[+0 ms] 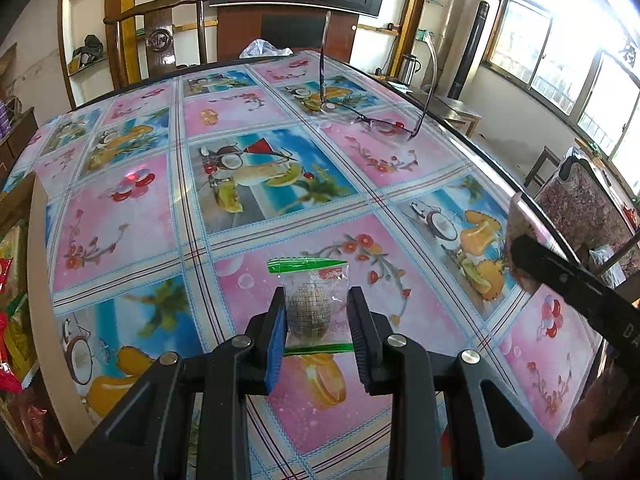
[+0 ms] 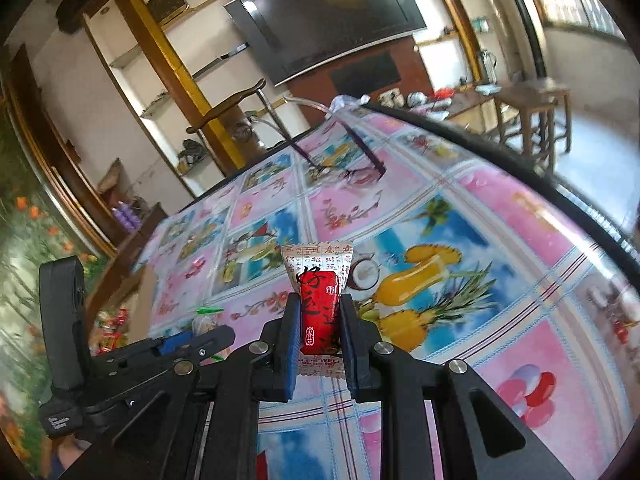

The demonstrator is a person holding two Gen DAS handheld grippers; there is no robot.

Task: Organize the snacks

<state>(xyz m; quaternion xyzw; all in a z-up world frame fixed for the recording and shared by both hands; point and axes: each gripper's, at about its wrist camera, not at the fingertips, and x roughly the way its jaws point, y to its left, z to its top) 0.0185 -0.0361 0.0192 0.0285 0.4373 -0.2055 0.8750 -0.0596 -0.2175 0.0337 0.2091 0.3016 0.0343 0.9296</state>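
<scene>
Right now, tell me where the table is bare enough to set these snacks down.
The middle of the table is free, from the left claw up to the eyeglasses. It is crowded along the left edge, where the snack box sits.

Heads up on what you can't really make out here. The box of snacks (image 1: 16, 280) is chopped off by the left edge of your left wrist view, so only a sliver of red and yellow wrappers shows. The right gripper (image 1: 532, 276) pokes in from the right edge there, and the snack in it is a washed-out blur. In your right wrist view the tablecloth (image 2: 540, 240) smears out toward the right, and the print on the red-and-white snack (image 2: 318, 304) is too small to read.
</scene>
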